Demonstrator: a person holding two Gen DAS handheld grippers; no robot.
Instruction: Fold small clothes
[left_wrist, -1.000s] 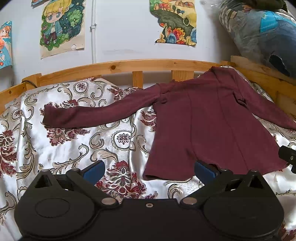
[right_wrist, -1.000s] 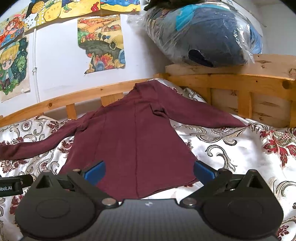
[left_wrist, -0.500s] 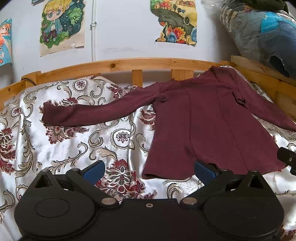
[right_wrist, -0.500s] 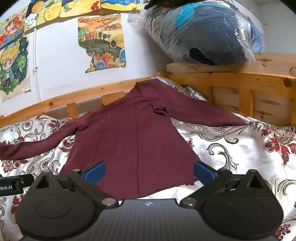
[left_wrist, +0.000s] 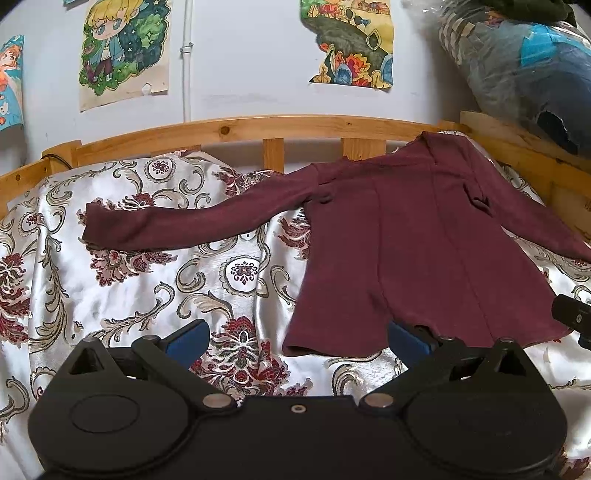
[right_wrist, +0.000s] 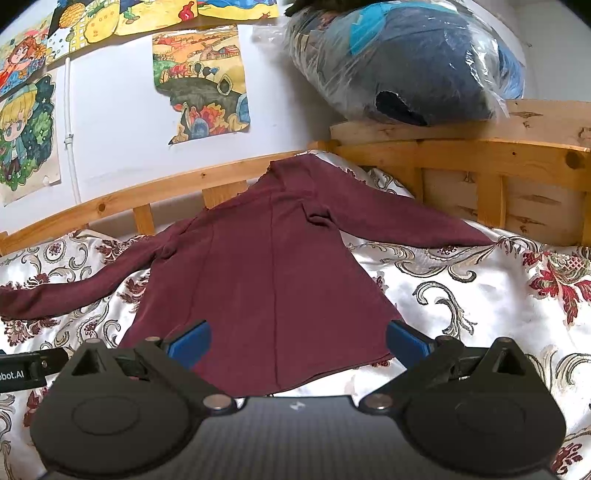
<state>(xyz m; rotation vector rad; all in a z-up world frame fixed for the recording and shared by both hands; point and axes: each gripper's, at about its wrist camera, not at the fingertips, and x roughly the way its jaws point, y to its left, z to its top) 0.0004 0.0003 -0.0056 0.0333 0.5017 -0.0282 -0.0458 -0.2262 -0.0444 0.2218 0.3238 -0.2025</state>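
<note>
A: Status? Where's the garment?

B: Maroon long-sleeve top (left_wrist: 417, 258) lies flat on the floral bedspread (left_wrist: 147, 288), sleeves spread, hem nearest us. Nothing folded yet.

A: Jaws?

B: Left gripper (left_wrist: 295, 338) and right gripper (right_wrist: 297, 338) both wide apart, empty, at the hem. Next, I'd guess: pinch a sleeve (left_wrist: 192, 223), fold inward.

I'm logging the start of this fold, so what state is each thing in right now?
Shirt: spread flat on the bedspread, unfolded, both sleeves stretched out sideways.
Left gripper: open, empty, near the shirt's hem corner.
Right gripper: open, empty, over the hem.
Bedspread: laid out, slightly wrinkled.
Plastic bag: stuffed full, torn, resting on the headboard.
</note>
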